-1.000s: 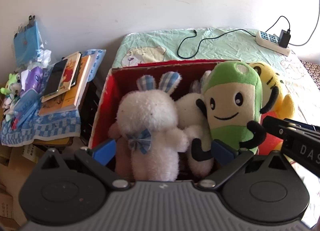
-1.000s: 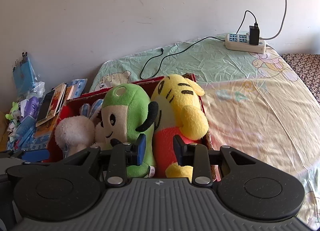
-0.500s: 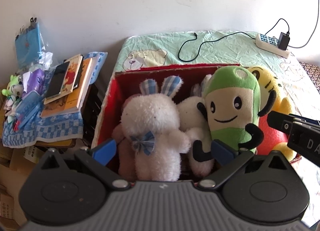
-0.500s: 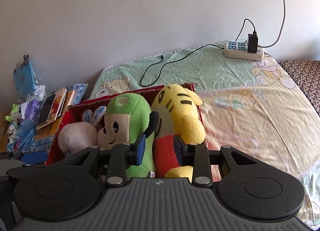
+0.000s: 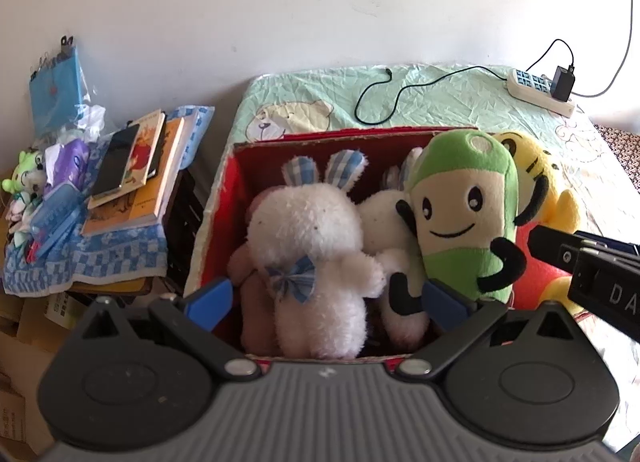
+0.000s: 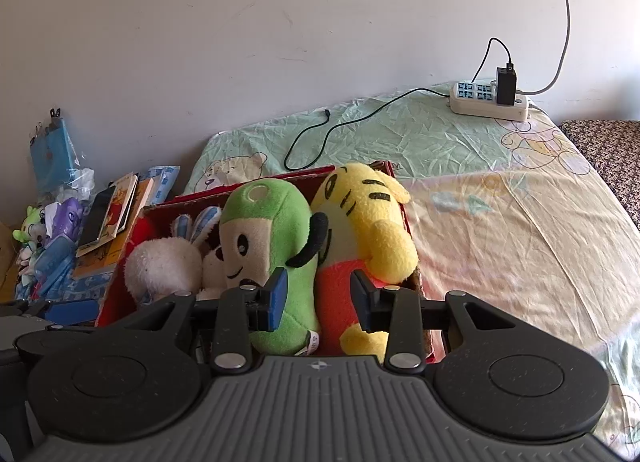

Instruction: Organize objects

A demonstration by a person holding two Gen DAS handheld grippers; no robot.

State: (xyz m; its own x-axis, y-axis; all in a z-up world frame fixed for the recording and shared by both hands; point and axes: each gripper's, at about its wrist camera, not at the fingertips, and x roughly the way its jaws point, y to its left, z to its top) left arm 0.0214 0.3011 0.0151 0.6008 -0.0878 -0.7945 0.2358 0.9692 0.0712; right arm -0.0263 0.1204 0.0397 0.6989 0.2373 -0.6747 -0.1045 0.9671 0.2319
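A red box (image 5: 224, 198) stands on the bed, packed with plush toys. It holds a white rabbit (image 5: 308, 238) with checked ears, a green plush (image 5: 464, 214) with a smiling face, and a yellow tiger (image 5: 536, 182) at the right end. My left gripper (image 5: 326, 298) is open wide in front of the rabbit, with nothing between its blue pads. In the right wrist view, my right gripper (image 6: 319, 298) is open with a narrow gap, hovering before the green plush (image 6: 272, 246) and the tiger (image 6: 372, 230) and touching neither. Its black body (image 5: 580, 266) shows at the right of the left wrist view.
Left of the box, a stack of books (image 5: 132, 182) with a phone on top rests on a blue checked cloth beside small toys (image 5: 24, 178). A power strip (image 5: 536, 90) and a black cable (image 5: 384, 98) lie on the bed sheet (image 6: 500, 222) near the wall.
Both grippers have drawn back a little from the box. The toys have not moved, and neither gripper's opening has changed.
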